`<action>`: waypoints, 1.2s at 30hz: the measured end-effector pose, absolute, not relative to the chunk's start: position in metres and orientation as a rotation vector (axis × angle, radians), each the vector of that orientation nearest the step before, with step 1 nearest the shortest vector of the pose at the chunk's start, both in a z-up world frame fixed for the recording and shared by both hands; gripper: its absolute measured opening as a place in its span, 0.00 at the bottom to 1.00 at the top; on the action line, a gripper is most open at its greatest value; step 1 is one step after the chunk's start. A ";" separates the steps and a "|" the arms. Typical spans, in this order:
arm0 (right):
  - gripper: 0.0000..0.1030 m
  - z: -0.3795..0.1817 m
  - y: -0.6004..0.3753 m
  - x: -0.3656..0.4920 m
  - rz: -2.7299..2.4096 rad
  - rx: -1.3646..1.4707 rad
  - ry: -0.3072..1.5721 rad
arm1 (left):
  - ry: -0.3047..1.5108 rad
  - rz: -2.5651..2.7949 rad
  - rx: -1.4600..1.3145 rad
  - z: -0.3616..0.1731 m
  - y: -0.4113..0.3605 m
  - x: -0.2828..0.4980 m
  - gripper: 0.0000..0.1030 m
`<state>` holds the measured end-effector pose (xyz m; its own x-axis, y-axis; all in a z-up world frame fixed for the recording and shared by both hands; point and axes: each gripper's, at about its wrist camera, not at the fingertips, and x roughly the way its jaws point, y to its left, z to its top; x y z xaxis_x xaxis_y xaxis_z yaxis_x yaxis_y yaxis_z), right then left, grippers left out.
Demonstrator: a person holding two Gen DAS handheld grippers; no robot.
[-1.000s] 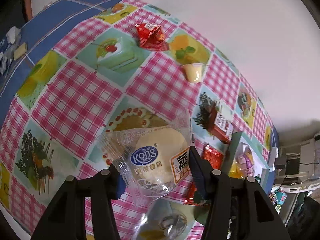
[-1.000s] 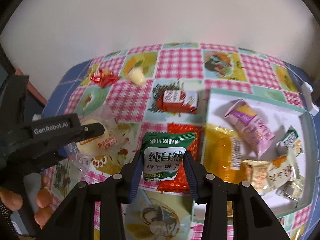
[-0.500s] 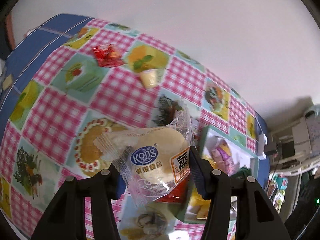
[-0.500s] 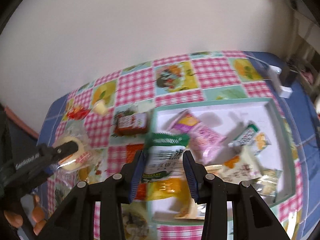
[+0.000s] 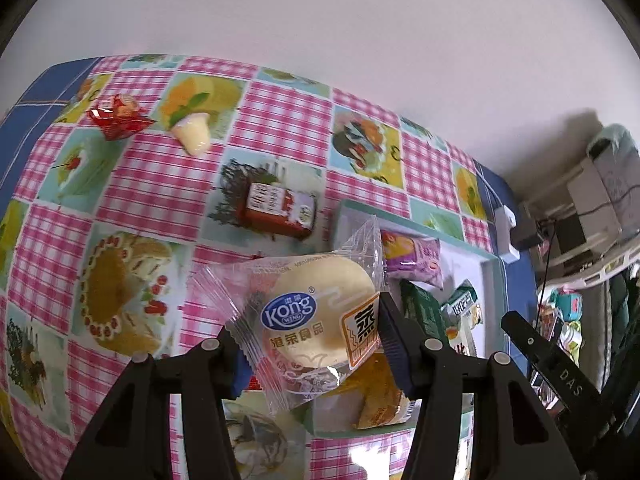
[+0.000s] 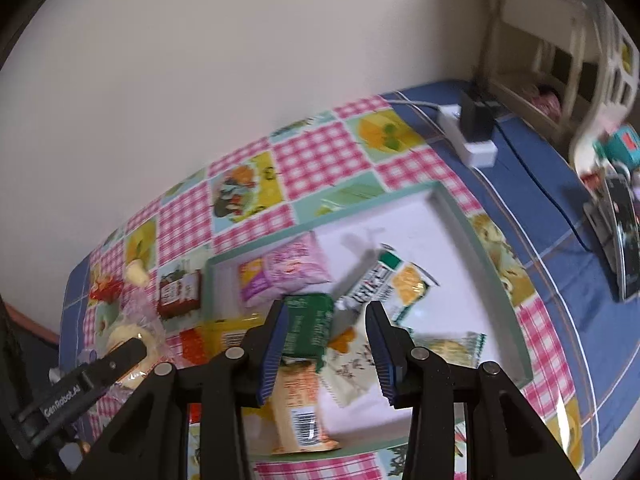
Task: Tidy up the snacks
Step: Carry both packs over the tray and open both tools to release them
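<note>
My left gripper is shut on a clear-wrapped round steamed cake and holds it above the table near the left edge of the white tray. My right gripper is open above the tray. The green biscuit packet lies in the tray on other packets, beside my left finger. The tray also holds a pink-purple packet, a green-and-white packet and a yellow packet.
On the checked tablecloth lie a red box, a jelly cup and a red wrapper. A white power strip with a black plug sits beyond the tray. A shelf and clutter stand at the far right.
My right gripper moved right over the tray, opened and let go of the green biscuit packet. My left gripper carried the cake right, toward the tray.
</note>
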<state>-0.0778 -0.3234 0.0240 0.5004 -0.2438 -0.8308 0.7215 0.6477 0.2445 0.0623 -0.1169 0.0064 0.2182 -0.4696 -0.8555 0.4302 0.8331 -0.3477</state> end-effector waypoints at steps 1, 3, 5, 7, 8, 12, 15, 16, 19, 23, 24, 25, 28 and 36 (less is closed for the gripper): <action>0.41 0.022 -0.327 -0.079 -0.647 0.645 0.866 | 1.199 -0.626 -0.033 0.005 -0.120 0.061 0.55; 0.41 0.017 -0.331 -0.082 -0.667 0.662 0.882 | 1.202 -0.631 -0.019 0.003 -0.127 0.059 0.55; 0.41 0.012 -0.334 -0.082 -0.676 0.672 0.903 | 1.203 -0.640 0.000 0.001 -0.139 0.057 0.55; 0.41 0.009 -0.335 -0.083 -0.682 0.682 0.917 | 1.201 -0.653 0.017 -0.002 -0.151 0.055 0.55; 0.41 0.007 -0.336 -0.083 -0.685 0.687 0.921 | 1.202 -0.660 0.025 -0.004 -0.157 0.053 0.55; 0.41 0.005 -0.340 -0.086 -0.699 0.699 0.930 | 1.215 -0.675 0.053 -0.014 -0.181 0.049 0.55; 0.41 0.002 -0.344 -0.087 -0.705 0.707 0.937 | 1.222 -0.688 0.072 -0.022 -0.198 0.046 0.55; 0.41 0.001 -0.344 -0.087 -0.706 0.709 0.940 | 1.226 -0.696 0.077 -0.024 -0.203 0.045 0.55; 0.41 -0.002 -0.347 -0.088 -0.711 0.715 0.950 | 1.234 -0.717 0.094 -0.028 -0.218 0.042 0.55; 0.41 -0.005 -0.349 -0.089 -0.716 0.720 0.959 | 1.245 -0.740 0.107 -0.033 -0.228 0.038 0.56; 0.41 -0.005 -0.349 -0.090 -0.720 0.721 0.959 | 1.247 -0.747 0.109 -0.033 -0.229 0.037 0.58; 0.41 -0.005 -0.350 -0.090 -0.723 0.722 0.959 | 1.247 -0.749 0.110 -0.033 -0.228 0.036 0.59; 0.42 -0.005 -0.350 -0.092 -0.730 0.722 0.962 | 1.233 -0.750 0.097 -0.029 -0.224 0.036 0.68; 0.48 -0.004 -0.346 -0.086 -0.731 0.695 0.991 | 1.157 -0.688 0.029 -0.002 -0.188 0.050 0.84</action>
<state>-0.0859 -0.3456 -0.0045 0.3602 -0.2200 -0.9066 0.8013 0.5706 0.1798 0.0497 -0.1879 -0.0018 0.2228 -0.4842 -0.8461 0.5128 0.7964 -0.3207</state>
